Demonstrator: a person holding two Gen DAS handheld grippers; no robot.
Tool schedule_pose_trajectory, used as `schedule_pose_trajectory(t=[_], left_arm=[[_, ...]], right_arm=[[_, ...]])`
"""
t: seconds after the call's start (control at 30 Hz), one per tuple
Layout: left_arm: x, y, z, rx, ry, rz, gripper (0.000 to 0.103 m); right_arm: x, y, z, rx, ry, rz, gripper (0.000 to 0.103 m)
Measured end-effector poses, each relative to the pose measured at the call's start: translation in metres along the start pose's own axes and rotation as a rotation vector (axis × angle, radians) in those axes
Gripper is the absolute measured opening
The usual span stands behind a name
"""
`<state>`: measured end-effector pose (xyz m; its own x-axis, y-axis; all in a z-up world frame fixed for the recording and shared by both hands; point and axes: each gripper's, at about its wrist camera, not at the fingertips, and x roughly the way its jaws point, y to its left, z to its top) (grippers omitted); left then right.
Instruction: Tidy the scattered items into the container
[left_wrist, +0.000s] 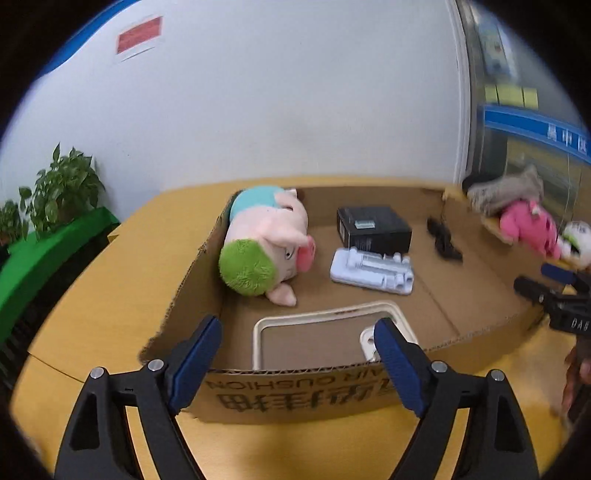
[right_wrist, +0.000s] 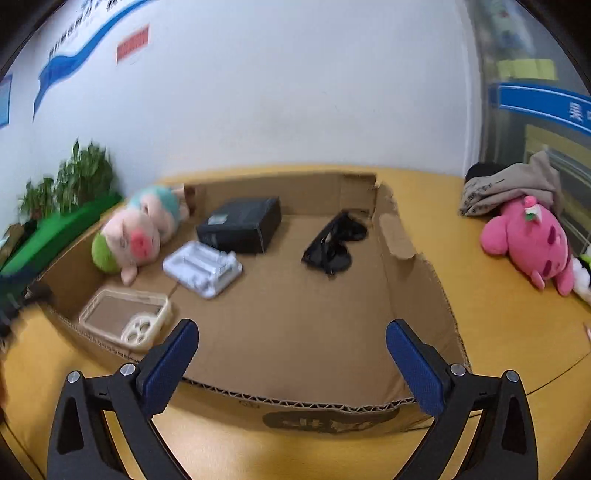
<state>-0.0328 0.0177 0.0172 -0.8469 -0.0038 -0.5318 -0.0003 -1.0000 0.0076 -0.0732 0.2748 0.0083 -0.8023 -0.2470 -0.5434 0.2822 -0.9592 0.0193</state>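
— Both claws hang over the near wall of the cardboard box (right_wrist: 406, 236), left claw (left_wrist: 297, 363) and right claw (right_wrist: 291, 363) spread wide, holding nothing.

— What's inside?

— Pig plush (right_wrist: 136, 232) far left, black box (right_wrist: 240, 223) behind a white tray (right_wrist: 201, 267), cream frame (right_wrist: 125, 317) near left, sunglasses (right_wrist: 332, 243) toward the right. A pink plush (right_wrist: 532, 243) lies on the tabletop (right_wrist: 498, 317), right of the box.
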Motion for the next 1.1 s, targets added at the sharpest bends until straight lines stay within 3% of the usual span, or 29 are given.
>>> schedule_pose_trajectory(t=[0.2, 1.1], left_arm=[[0.001, -0.003, -0.014, 0.006, -0.131, 0.047, 0.090], [0.001, -0.004, -0.013, 0.004, -0.132, 0.049, 0.090]], right_arm=[[-0.005, 0.003, -0.012, -0.008, -0.128, -0.022, 0.102], [-0.002, 0.004, -0.015, -0.010, -0.132, -0.021, 0.103]])
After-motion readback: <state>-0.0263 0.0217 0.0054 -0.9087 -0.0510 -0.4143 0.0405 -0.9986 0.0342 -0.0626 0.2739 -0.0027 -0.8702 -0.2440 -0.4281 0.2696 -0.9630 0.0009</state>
